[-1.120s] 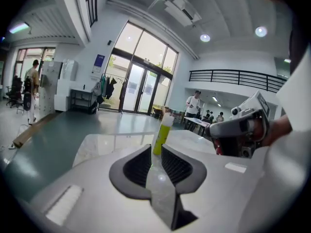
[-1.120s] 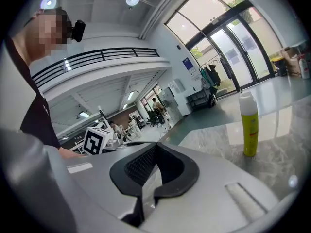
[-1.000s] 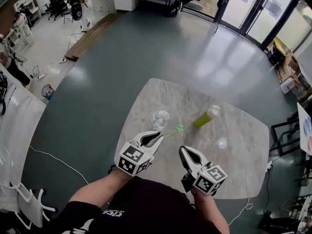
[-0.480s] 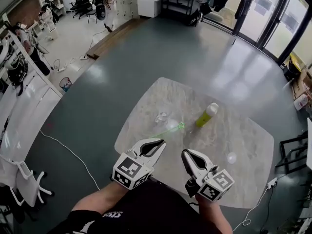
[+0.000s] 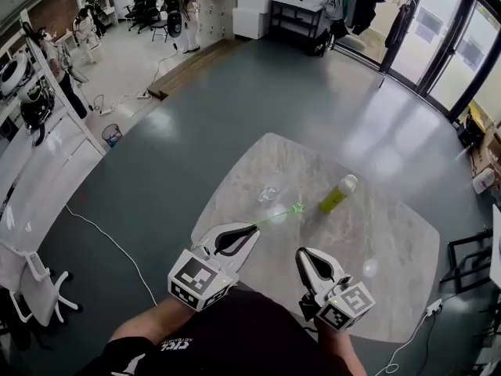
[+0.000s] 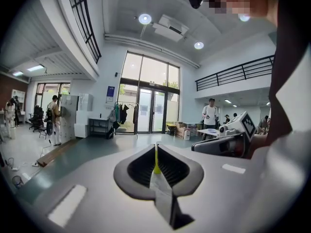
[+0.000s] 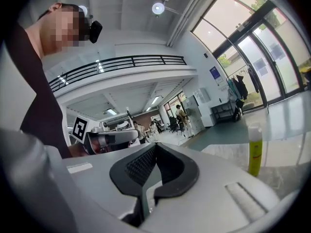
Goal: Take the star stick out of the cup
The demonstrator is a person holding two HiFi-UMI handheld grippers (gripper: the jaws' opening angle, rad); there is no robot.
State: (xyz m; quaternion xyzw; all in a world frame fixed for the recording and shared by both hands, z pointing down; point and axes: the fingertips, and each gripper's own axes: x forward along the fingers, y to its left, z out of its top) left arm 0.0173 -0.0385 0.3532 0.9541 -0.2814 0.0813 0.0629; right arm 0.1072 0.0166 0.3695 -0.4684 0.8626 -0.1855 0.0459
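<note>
**Legible text, numbers, brands:** none found in any view.

**Items bearing marks, none readable:**
- Left marker cube (image 5: pixel 198 279): black-and-white square code patterns, no letters or digits.
- Right marker cube (image 5: pixel 344 306): same kind of pattern. One face also shows in the left gripper view.
- Black shirt (image 5: pixel 176 344): a line of white print at the lower edge of the head view, too small to read.
- Blue wall sign (image 6: pixel 111 94), beside the glazed doors: lettering too small to read.
- Blue wall poster (image 7: pixel 214 74): lettering too small to read.
- Yellow-green bottle (image 7: pixel 254 149), on the surface: a small red mark, possibly part of a label, unreadable.
</note>
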